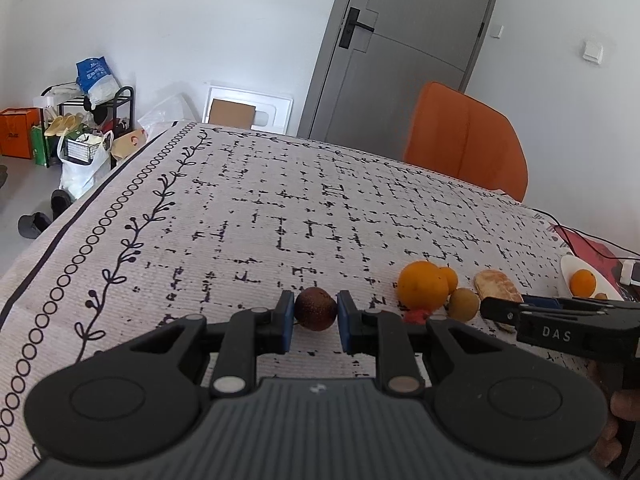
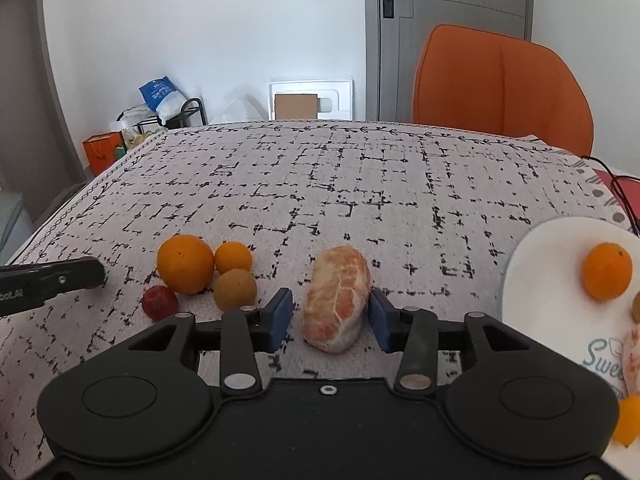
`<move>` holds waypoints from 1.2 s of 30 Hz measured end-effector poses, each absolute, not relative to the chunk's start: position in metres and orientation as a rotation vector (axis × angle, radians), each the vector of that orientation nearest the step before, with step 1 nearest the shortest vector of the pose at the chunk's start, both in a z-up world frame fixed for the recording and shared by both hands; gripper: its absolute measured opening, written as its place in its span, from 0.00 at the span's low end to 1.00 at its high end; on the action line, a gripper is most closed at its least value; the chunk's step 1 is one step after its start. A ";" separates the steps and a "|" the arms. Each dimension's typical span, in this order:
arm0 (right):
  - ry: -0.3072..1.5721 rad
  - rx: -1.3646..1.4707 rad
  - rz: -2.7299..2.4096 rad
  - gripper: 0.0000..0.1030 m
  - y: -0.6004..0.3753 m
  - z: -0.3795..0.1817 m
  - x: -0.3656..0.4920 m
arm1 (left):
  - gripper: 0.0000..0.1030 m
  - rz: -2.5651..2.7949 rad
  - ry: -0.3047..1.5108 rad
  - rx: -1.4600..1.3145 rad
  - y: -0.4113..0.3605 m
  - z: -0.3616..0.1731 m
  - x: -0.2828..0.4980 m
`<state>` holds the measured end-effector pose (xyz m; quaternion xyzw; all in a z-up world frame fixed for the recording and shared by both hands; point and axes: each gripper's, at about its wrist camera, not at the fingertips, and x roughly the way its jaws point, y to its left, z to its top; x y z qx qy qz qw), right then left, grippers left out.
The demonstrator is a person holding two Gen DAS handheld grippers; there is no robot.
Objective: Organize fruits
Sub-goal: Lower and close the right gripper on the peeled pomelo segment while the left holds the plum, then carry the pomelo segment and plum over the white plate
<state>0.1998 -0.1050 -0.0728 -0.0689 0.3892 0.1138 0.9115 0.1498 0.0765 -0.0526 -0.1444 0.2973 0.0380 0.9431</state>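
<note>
Left wrist view: left gripper (image 1: 315, 322) jaws clamped on dark round fruit (image 1: 315, 309); right gripper (image 2: 330, 319) jaws apart around peeled citrus (image 2: 337, 309).

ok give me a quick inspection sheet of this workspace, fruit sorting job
surface: table under a patterned cloth.
job's things: peeled citrus on the cloth; big orange, small orange, brownish fruit, red fruit clustered; white plate holds an orange.
clutter: nothing seen on the cloth.
grippers: left hand-held gripper shut on a dark round fruit; right hand-held gripper open, pads straddling the peeled citrus without pressing.
cables: black cable at the table's right edge.
surroundings: orange chair, grey door, bags and a rack by the wall.
</note>
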 end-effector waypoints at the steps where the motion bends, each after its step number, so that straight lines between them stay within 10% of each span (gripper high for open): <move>1: 0.801 -0.146 0.233 0.43 -0.104 -0.073 0.201 | 0.21 0.078 0.605 -0.297 0.078 -0.052 0.149; 36: 0.675 -0.076 0.198 0.30 -0.158 -0.030 0.151 | 0.21 -0.027 0.565 -0.206 0.006 -0.023 0.144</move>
